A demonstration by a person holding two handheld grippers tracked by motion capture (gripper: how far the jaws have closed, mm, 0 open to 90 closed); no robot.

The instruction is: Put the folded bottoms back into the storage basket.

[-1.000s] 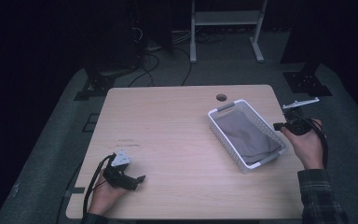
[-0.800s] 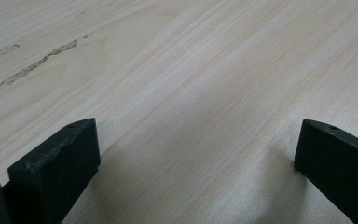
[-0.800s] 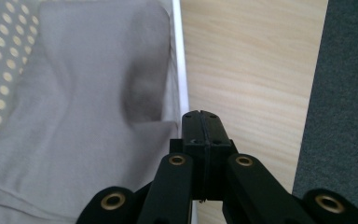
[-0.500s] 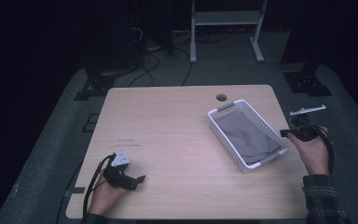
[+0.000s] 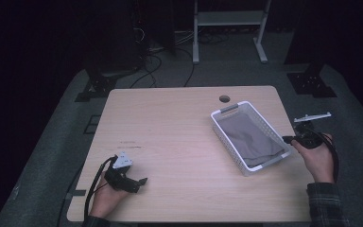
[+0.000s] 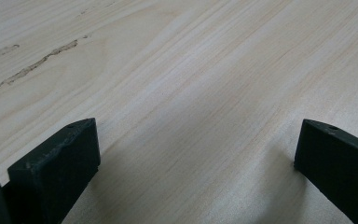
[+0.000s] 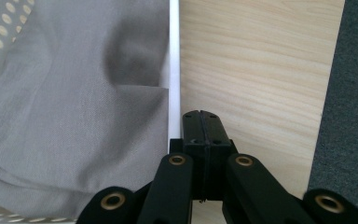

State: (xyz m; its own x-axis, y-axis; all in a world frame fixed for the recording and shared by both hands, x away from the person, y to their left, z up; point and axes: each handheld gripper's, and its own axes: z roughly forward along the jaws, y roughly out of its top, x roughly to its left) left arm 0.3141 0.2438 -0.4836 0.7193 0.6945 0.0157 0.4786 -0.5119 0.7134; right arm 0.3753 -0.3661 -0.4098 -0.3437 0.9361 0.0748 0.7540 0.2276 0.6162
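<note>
High view: white basket right of centre on table, grey cloth inside; right gripper just beside its near corner; left gripper well apart.

Left gripper view: jaws apart over bare wood.

Right gripper view: jaws pressed together, empty, beside the rim. Risk: nudging the basket, snagging cloth.
</note>
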